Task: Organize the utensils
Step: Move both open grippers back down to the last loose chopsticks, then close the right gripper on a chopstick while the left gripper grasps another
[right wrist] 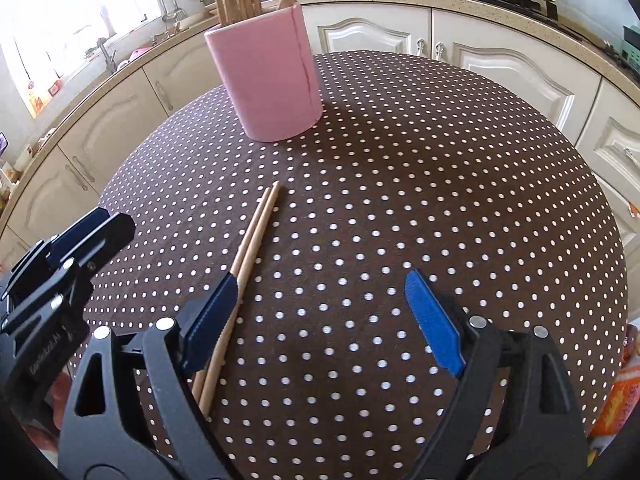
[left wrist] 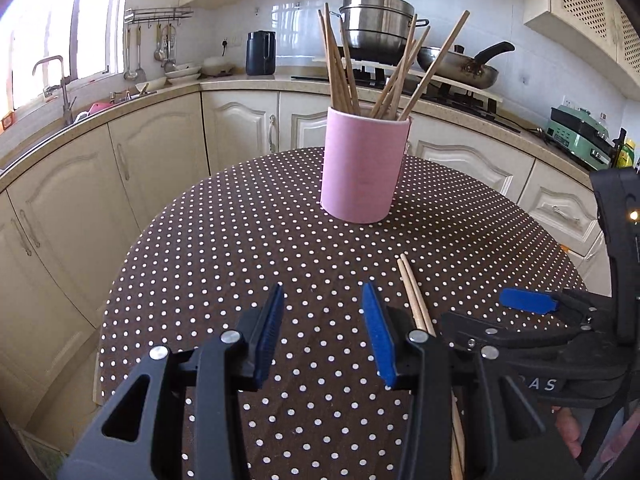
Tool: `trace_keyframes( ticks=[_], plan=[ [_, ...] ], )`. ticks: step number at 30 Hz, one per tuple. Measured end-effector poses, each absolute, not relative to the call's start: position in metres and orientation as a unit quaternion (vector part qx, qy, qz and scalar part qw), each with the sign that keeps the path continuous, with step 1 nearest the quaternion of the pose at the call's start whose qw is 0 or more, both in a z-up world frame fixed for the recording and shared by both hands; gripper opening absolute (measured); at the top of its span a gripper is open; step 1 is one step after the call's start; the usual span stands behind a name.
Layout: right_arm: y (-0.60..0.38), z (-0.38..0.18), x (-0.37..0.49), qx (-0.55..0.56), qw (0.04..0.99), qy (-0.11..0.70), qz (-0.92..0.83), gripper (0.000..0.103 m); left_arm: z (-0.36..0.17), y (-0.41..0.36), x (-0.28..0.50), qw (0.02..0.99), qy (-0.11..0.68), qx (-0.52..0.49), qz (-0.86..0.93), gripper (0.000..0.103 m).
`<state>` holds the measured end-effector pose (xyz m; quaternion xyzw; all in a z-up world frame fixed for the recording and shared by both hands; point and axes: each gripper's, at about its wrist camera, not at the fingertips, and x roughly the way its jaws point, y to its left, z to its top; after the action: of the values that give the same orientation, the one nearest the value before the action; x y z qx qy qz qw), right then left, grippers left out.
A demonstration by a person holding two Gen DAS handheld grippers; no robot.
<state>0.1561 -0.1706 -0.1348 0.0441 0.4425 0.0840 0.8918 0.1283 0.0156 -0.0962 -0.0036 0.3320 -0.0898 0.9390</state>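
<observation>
Left wrist view: left gripper (left wrist: 322,330) hangs over the dotted desk (left wrist: 240,248), jaws partly apart, nothing between; pink holder (left wrist: 362,168) at twelve o'clock gathers chopsticks. Right wrist view: loose chopstick pair (right wrist: 252,244) lies at eleven o'clock beside right gripper (right wrist: 320,316), jaws wide, empty, likely lining up a pickup.

Letters "AS" show on the right gripper (left wrist: 520,304)
</observation>
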Motion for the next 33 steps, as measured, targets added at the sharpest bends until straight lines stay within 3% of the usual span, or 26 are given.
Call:
trace_keyframes(
  ticks=[12,15,17,18,19,33],
  plan=[
    [-0.13,-0.139,0.168,-0.034,0.894,0.445,0.033,0.088,-0.1,0.019,0.128,0.934,0.347,-0.023,-0.085,0.041],
    [-0.128,-0.137,0.165,-0.029,0.897,0.438,0.046,0.07,-0.101,0.02,0.127,0.933,0.348,-0.027,-0.084,0.041],
    [-0.123,-0.133,0.16,-0.038,0.902,0.426,0.057,0.031,-0.102,0.021,0.127,0.932,0.352,-0.03,-0.084,0.041],
    [-0.12,-0.132,0.158,-0.038,0.903,0.422,0.069,0.025,-0.103,0.021,0.129,0.931,0.355,-0.031,-0.084,0.041],
    [-0.12,-0.131,0.156,-0.034,0.903,0.422,0.078,0.01,-0.103,0.021,0.129,0.93,0.357,-0.032,-0.083,0.041],
    [-0.177,-0.13,0.163,0.098,0.891,0.419,0.143,0.006,-0.102,0.0,0.14,0.916,0.383,-0.043,-0.114,0.041]
  ],
)
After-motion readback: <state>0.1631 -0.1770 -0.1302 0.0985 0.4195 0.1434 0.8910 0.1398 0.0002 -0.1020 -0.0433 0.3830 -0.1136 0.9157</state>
